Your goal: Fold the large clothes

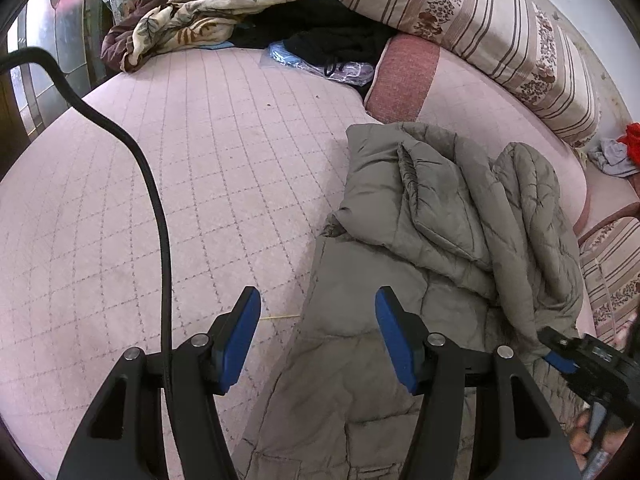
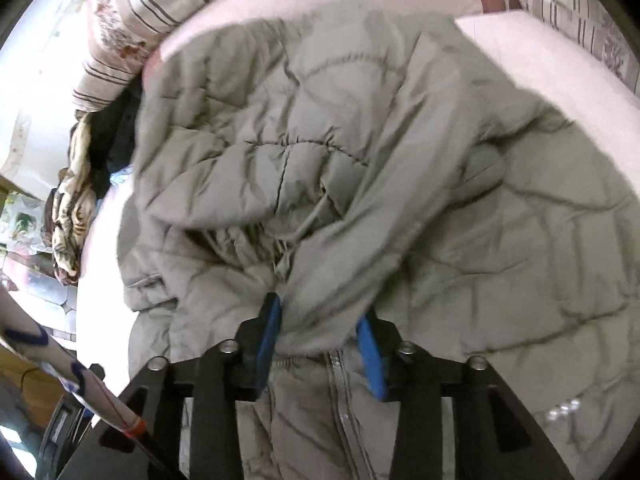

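Lying on the right half of a pink quilted bed cover [image 1: 192, 184], the grey padded jacket [image 1: 432, 248] fills the near-right area of the left wrist view. Its body runs from the near edge toward the far side, and a sleeve or flap is folded over on top of it at the right. The left gripper [image 1: 318, 336] hangs over the jacket's left edge with its jaws spread wide and nothing between the blue pads [image 1: 240, 344]. A black cable [image 1: 160, 216] curves from the far left down to the gripper body. At the near right, the right gripper [image 1: 554, 354] meets a hanging fold of the jacket. On the far side lie a crumpled floral blanket [image 1: 192, 20], dark clothes [image 1: 328, 36], a clear plastic bag [image 1: 316, 64], a long striped cushion [image 1: 488, 32] and a dull red pillow [image 1: 404, 76]. A red cloth [image 1: 632, 140] sits at the far right.

Right wrist view, somewhat blurred: the jacket [image 2: 360, 152] covers most of the frame, bunched and wrinkled, with its zipper [image 2: 340, 396] running along the near centre. The right gripper [image 2: 320, 336] has its jaws partly closed on a thick fold of jacket fabric, which passes between the two blue pads [image 2: 370, 354]. The pink cover [image 2: 532, 56] shows at the far right, and the striped cushion [image 2: 132, 20] and floral blanket [image 2: 72, 208] at the left.
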